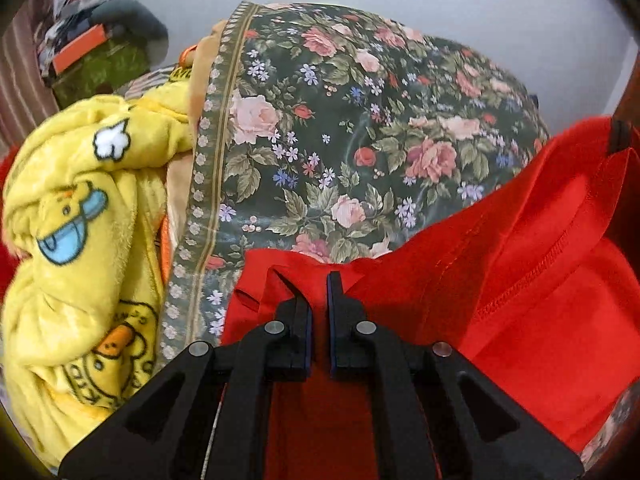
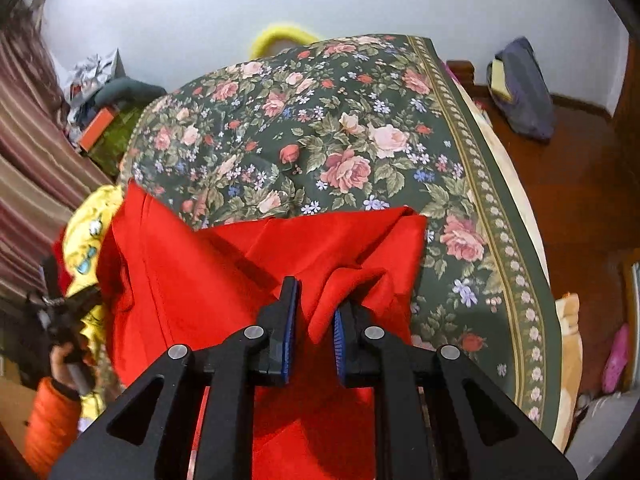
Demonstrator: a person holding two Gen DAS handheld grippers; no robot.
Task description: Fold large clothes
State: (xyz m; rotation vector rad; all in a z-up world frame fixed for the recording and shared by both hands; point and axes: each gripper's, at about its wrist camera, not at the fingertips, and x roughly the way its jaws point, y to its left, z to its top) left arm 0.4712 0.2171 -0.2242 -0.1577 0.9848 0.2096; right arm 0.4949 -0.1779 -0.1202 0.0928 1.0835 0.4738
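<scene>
Red garment (image 2: pixel 208 272) lengthwise across floral bedspread (image 2: pixel 360 128), between both tongs.

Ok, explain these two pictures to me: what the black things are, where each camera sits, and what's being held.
No robot here: a person carries a hand-held gripper in each hand, and each has a camera looking along its fingers. One picture is from the left gripper, shut on a red garment. The other is from the right gripper, its jaws slightly apart around a fold of the same garment. It lies on a floral bedspread, beside a yellow duck-print blanket.
</scene>
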